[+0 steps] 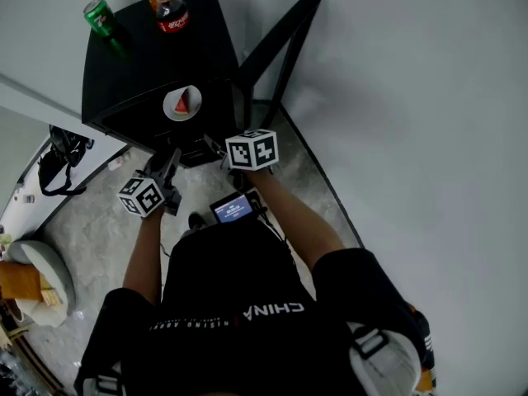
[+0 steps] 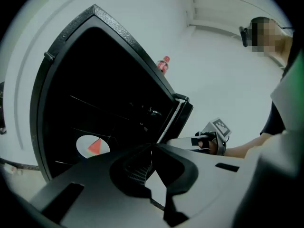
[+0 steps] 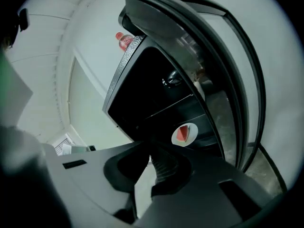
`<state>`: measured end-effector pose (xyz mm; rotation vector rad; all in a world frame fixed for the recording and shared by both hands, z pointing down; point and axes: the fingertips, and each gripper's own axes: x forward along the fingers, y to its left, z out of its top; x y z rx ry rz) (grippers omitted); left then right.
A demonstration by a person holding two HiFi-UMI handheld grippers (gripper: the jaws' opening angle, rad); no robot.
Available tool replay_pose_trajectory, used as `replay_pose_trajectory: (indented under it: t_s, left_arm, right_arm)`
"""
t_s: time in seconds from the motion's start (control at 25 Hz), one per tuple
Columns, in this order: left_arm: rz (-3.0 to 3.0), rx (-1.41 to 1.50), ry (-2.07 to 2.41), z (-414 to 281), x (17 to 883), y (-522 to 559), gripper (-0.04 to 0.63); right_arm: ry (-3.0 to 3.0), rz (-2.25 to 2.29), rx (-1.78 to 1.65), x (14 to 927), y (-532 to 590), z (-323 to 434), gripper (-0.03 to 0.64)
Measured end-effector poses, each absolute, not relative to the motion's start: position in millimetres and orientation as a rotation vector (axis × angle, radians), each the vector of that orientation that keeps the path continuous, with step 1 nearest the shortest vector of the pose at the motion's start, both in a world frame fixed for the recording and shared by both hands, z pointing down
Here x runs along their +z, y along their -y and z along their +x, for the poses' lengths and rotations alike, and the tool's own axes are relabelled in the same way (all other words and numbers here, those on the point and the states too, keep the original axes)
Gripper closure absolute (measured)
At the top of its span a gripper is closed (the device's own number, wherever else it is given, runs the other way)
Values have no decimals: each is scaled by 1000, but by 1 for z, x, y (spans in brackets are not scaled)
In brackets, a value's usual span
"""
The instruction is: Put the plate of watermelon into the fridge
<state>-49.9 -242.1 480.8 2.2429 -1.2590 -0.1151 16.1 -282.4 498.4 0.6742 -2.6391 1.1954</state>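
plate of watermelon (image 1: 182, 103) sits on a shelf inside the open fridge (image 1: 148, 64). left tongs (image 2: 152, 145) and right tongs (image 3: 150, 145) are closed, empty. plate seems near the shelf's front; a hard-swung door (image 1: 276, 52) could knock it.

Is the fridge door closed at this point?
No: the fridge door stands swung open, and the plate of watermelon shows on a shelf inside the fridge.
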Motion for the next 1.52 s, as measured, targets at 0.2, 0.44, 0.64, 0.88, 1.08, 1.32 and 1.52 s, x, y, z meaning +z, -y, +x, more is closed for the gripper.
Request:
replay_pose_trajectory:
  t_s: [0.2,0.44,0.64,0.88,1.08,1.32,1.52]
  left_arm:
    - [2177,-112,1290,-40,489,210,581]
    - [2083,-175,1337,-54,523,178,581]
    - [2089,-248,1289,-56,495,130,581]
    - [2143,-203,1268,-67,511,63,581]
    - [2160,-219,1214,-74,519,-3,581]
    - [2140,-178,1191,-73,538,-71,581]
    - [2135,-135,1177,-56,547,-101,581]
  right_arm:
    - [2592,640,1203,514,258,32,594]
    - [2584,636,1236,547,227,32,594]
    - [2569,734,1184,517,184,40,594]
    - [2554,799,1186,533,125,30,595]
    - [2506,876,1152,542,62,26,595]
    - [2452,948,1119,556,-13,33,595]
    - [2420,946,1074,565,-49,50,597]
